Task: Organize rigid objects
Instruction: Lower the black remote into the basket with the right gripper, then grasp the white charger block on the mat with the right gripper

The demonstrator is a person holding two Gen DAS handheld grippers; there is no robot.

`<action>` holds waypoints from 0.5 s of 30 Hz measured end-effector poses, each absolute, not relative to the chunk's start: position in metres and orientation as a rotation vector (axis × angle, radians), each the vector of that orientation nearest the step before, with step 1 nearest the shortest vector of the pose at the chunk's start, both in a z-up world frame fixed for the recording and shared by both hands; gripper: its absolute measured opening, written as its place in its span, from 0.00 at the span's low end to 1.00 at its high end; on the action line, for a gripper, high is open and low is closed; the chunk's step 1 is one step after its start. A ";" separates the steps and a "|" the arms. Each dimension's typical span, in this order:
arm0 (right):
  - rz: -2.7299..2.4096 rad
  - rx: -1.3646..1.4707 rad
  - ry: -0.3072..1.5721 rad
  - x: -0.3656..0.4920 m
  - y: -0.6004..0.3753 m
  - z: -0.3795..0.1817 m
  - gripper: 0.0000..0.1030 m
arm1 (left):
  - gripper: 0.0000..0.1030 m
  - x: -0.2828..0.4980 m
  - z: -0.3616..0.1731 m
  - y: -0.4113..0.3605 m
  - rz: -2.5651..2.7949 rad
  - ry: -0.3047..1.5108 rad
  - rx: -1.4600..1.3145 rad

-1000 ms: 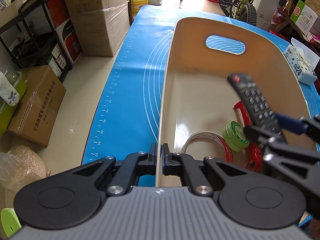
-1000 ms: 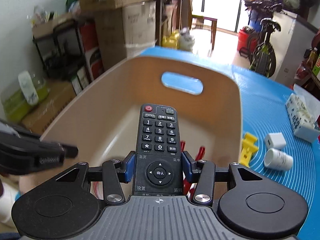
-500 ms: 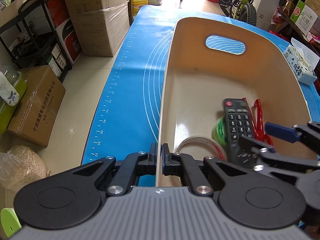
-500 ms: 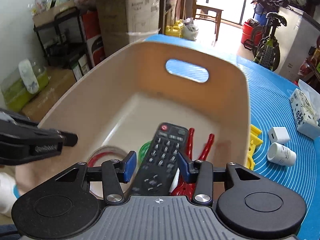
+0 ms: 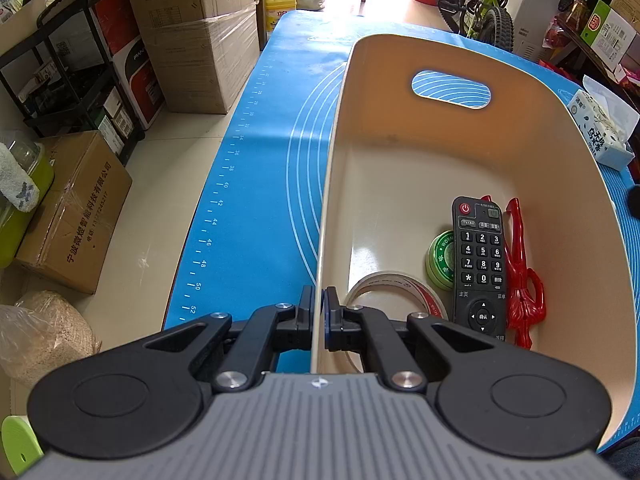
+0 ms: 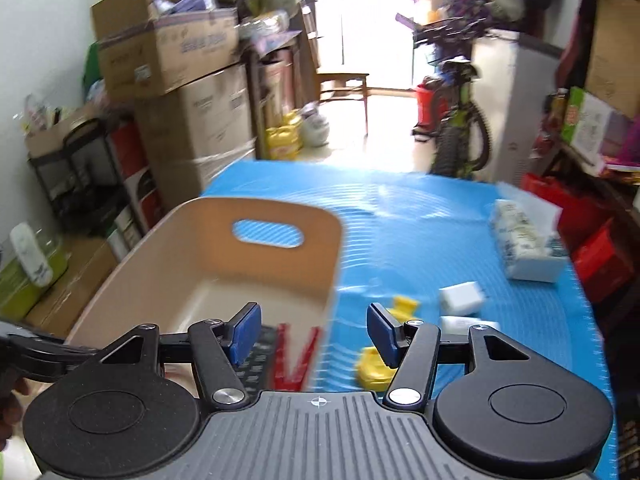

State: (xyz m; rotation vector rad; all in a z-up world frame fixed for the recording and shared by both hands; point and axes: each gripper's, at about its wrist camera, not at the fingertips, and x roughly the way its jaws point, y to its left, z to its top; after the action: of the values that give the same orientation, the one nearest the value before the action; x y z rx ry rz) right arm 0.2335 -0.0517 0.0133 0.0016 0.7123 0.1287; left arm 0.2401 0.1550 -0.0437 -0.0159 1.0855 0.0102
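The left gripper (image 5: 319, 316) is clamped on the near wall of the beige basket (image 5: 460, 56), pinning it to the desk (image 5: 260, 184), while the right gripper (image 6: 314, 332) has nothing between its blue pads, its jaws spreading wider (that view is smeared with motion). Inside the basket the black remote (image 5: 478, 268) lies flat, buttons up, near the right wall, with the red clip (image 5: 520, 276) just to its right, a green tape roll (image 5: 440, 258) at its left and a clear-and-red tape ring (image 5: 394, 294) toward the near wall. Outside the basket, just past its right wall, wait a yellow clip (image 6: 374, 366), a white charger block (image 6: 460, 298) and a small white bottle (image 6: 468, 324).

To my eye the sensible move is to keep the basket held firm and bring the spread jaws squarely over one loose piece, likely the yellow clip closest to the wall.

The remote shows "TV/AV" and digits 0 to 9; the green roll's lettering is too small to read.
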 end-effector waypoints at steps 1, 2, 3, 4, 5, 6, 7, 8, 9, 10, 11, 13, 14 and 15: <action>0.109 0.000 0.714 0.233 -0.059 0.012 0.65 | 0.05 0.240 -0.044 0.155 0.010 1.085 -0.016; 0.086 0.002 0.718 0.232 -0.067 0.011 0.65 | 0.05 0.240 -0.044 0.155 0.010 1.085 -0.016; 0.065 0.007 0.720 0.231 -0.074 0.010 0.65 | 0.05 0.240 -0.044 0.155 0.010 1.086 -0.016; 0.047 0.012 0.725 0.230 -0.081 0.007 0.65 | 0.05 0.240 -0.044 0.155 0.010 1.086 -0.015; 0.033 0.016 0.730 0.229 -0.087 0.004 0.65 | 0.05 0.240 -0.044 0.155 0.010 1.086 -0.015; 0.020 0.014 0.733 0.228 -0.093 0.001 0.65 | 0.05 0.240 -0.044 0.155 0.010 1.085 -0.015; 0.007 0.009 0.736 0.225 -0.099 -0.003 0.66 | 0.05 0.240 -0.044 0.155 0.010 1.085 -0.016; -0.003 0.004 0.738 0.224 -0.103 -0.008 0.66 | 0.05 0.240 -0.044 0.155 0.011 1.086 -0.016; -0.006 0.002 0.742 0.223 -0.106 -0.014 0.66 | 0.05 0.240 -0.044 0.155 0.011 1.086 -0.016; -0.006 0.001 0.749 0.223 -0.109 -0.019 0.66 | 0.06 0.240 -0.044 0.155 0.011 1.086 -0.016; -0.004 -0.001 0.759 0.222 -0.111 -0.025 0.66 | 0.06 0.240 -0.044 0.155 0.011 1.086 -0.016; 0.007 -0.007 0.780 0.219 -0.113 -0.037 0.67 | 0.06 0.240 -0.044 0.156 0.011 1.086 -0.015; 0.014 -0.011 0.796 0.218 -0.113 -0.044 0.67 | 0.06 0.240 -0.044 0.156 0.010 1.086 -0.016; 0.021 -0.013 0.808 0.218 -0.113 -0.050 0.67 | 0.06 0.240 -0.044 0.156 0.010 1.086 -0.015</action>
State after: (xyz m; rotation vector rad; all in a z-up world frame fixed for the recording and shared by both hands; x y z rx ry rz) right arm 0.2177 -0.1125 -0.0500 -0.0127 0.8083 0.0206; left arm 0.2398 0.1556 -0.0436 -0.0155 1.0857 0.0103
